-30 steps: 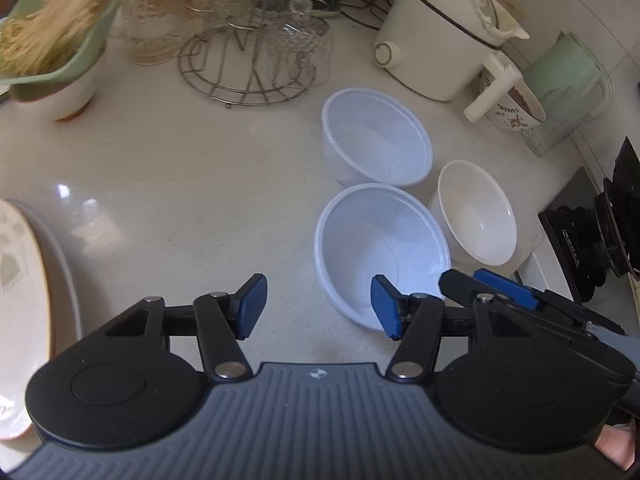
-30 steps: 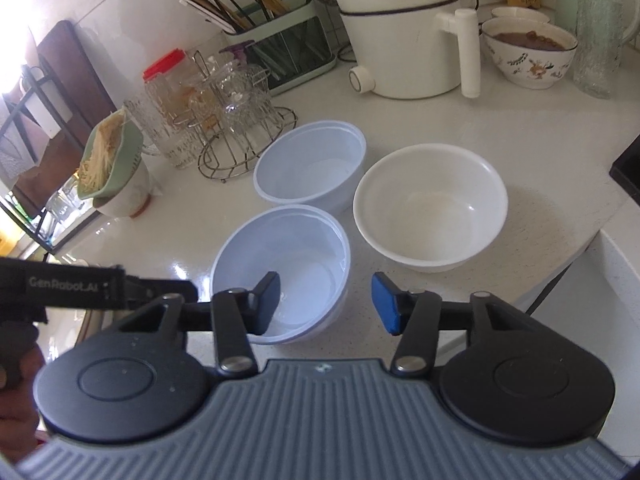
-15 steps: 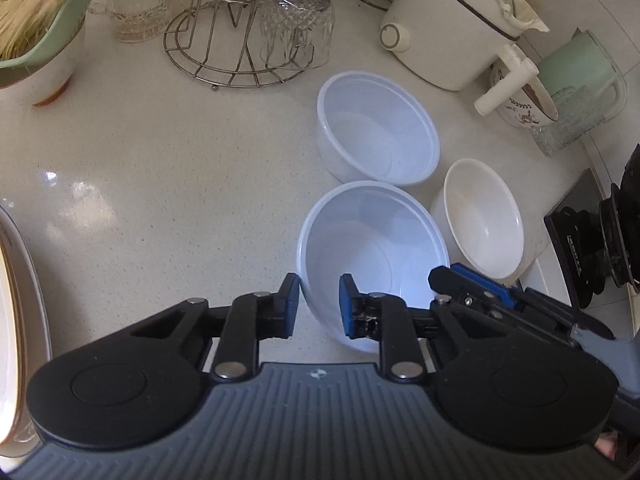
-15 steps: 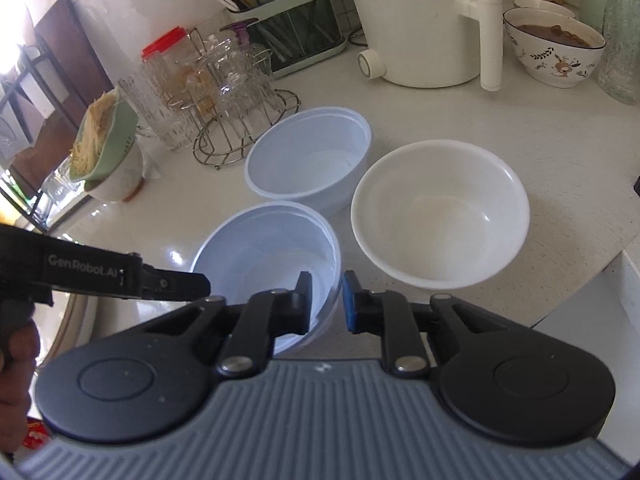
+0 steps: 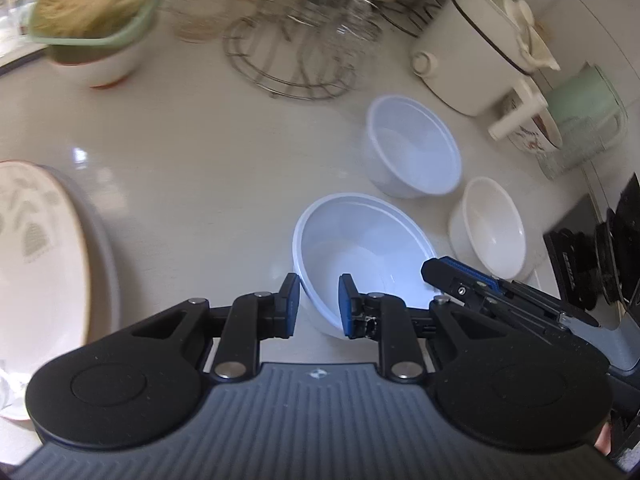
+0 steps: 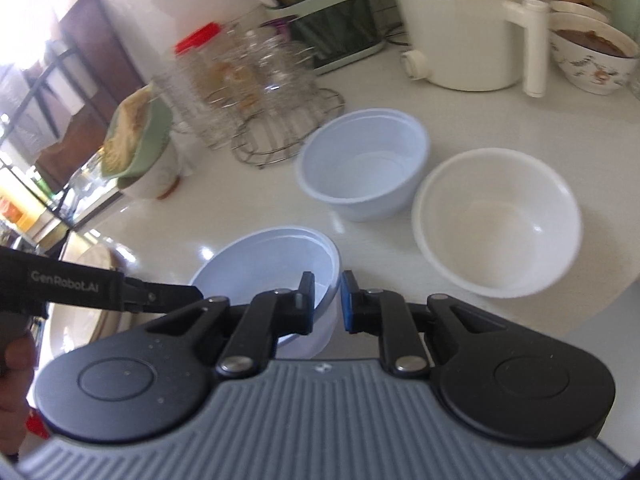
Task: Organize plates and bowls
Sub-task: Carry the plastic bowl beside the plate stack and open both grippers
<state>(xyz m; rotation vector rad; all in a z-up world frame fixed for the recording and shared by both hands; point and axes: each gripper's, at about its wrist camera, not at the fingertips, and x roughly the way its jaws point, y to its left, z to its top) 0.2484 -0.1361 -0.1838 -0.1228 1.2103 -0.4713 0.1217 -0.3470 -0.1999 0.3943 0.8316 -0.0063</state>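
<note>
step: near bowl (image 5: 362, 248) gripped by both | left gripper (image 5: 319, 306) fingers closed on its near-left rim | right gripper (image 6: 327, 303) fingers closed on right rim | next: probably lift level, nest into far bowl (image 5: 414, 146) on table (image 5: 192, 152)

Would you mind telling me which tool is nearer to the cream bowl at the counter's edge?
Right. The right tool grips the near bowl's rim on the side facing the cream bowl; the left tool grips the opposite rim, farther away.
</note>
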